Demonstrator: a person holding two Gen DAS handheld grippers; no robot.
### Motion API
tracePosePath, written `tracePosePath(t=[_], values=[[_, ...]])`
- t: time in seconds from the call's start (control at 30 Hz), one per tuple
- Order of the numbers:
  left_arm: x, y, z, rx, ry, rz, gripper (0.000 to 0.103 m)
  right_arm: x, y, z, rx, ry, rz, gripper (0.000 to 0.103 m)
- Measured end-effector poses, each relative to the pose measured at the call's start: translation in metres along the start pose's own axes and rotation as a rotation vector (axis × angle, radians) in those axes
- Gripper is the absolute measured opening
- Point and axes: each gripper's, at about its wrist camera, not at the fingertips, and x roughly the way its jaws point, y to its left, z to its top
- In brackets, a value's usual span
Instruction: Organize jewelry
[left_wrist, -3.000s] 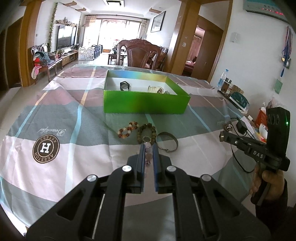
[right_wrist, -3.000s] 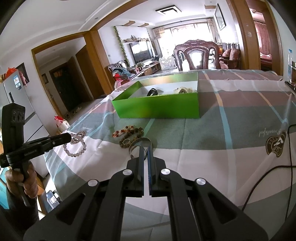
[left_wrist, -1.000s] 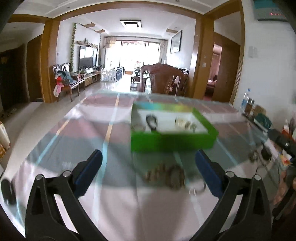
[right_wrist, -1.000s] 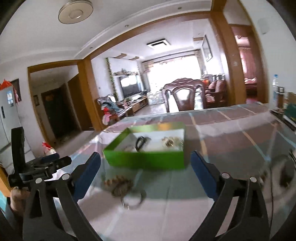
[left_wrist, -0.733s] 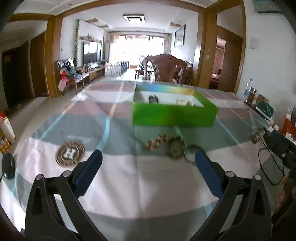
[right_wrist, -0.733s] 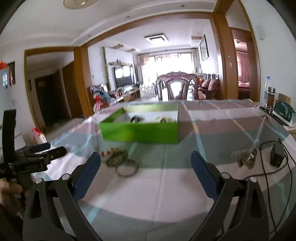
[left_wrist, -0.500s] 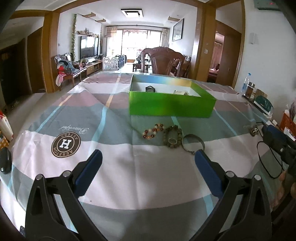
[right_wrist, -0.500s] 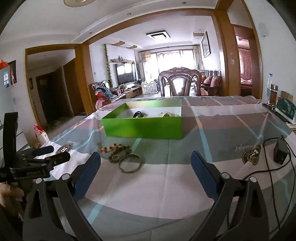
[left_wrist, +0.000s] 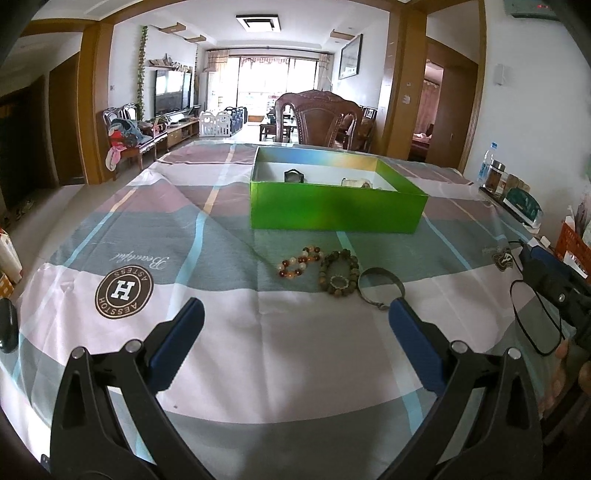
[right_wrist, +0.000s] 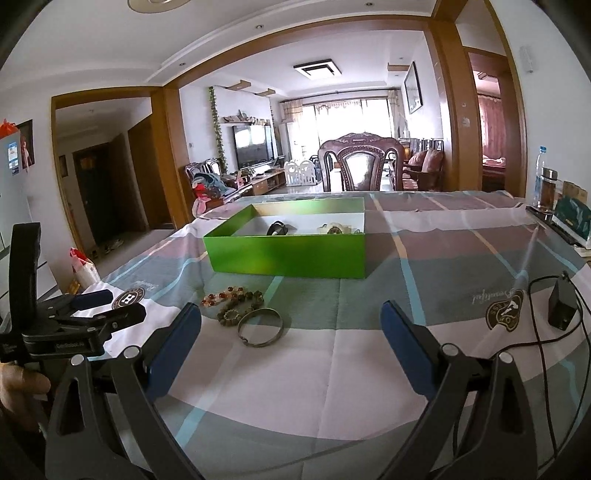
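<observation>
A green box (left_wrist: 336, 212) (right_wrist: 288, 256) stands on the checked tablecloth, with a dark watch (left_wrist: 294, 175) and pale jewelry (left_wrist: 355, 182) inside. In front of it lie a red-and-white bead bracelet (left_wrist: 300, 262) (right_wrist: 221, 294), an olive bead bracelet (left_wrist: 340, 272) (right_wrist: 240, 304) and a metal bangle (left_wrist: 380, 286) (right_wrist: 260, 327). My left gripper (left_wrist: 295, 343) is open and empty, held above the cloth short of the bracelets. My right gripper (right_wrist: 291, 343) is open and empty, just right of the bangle.
A wooden chair (left_wrist: 321, 120) stands behind the table. A black cable (right_wrist: 546, 332) and adapter (right_wrist: 561, 308) lie at the right. Bottles (left_wrist: 487, 171) and a green pack (left_wrist: 522, 206) sit at the right edge. A dark object (left_wrist: 7, 325) lies at the left edge.
Three seconds ago both grippers were shut near the bracelets, the left on a pale bead string. Both opened wide and pulled back; in the last half second the views barely shifted.
</observation>
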Motion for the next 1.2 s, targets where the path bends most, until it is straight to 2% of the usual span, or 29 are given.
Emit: tracePosePath(t=[0.2, 0.33, 0.43, 0.57, 0.7, 0.83, 0.93, 1.0, 1.07, 1.2], values=[[0.003, 0.003, 0.002, -0.007, 0.006, -0.004, 0.099, 0.005, 0.002, -0.002, -0.008, 0.013, 0.001, 0.096], [0.004, 0.003, 0.002, -0.007, 0.011, -0.005, 0.099, 0.013, 0.004, -0.002, -0.038, 0.023, -0.043, 0.095], [0.004, 0.003, 0.001, -0.008, 0.008, -0.004, 0.099, 0.030, 0.008, 0.006, -0.073, 0.074, -0.058, 0.095], [0.006, 0.007, -0.001, -0.016, 0.009, -0.003, 0.099, 0.074, 0.014, 0.017, -0.130, 0.193, -0.044, 0.080], [0.007, 0.010, -0.004, -0.014, 0.018, 0.006, 0.099, 0.126, 0.022, 0.017, -0.155, 0.342, 0.010, 0.061], [0.006, 0.014, -0.004, -0.015, 0.016, 0.015, 0.099, 0.158, 0.022, 0.007, -0.162, 0.447, 0.020, 0.054], [0.008, 0.016, -0.003, -0.016, 0.021, 0.019, 0.099, 0.171, 0.022, -0.003, -0.163, 0.501, 0.038, 0.035], [0.013, 0.016, 0.000, -0.007, 0.030, 0.024, 0.099, 0.170, 0.024, -0.006, -0.181, 0.487, 0.039, 0.007], [0.019, 0.014, 0.004, 0.011, 0.039, 0.022, 0.099, 0.169, 0.023, -0.004, -0.165, 0.491, 0.058, 0.004], [0.040, 0.006, 0.022, 0.082, 0.055, 0.037, 0.099, 0.139, 0.013, 0.009, -0.093, 0.403, 0.096, 0.004]])
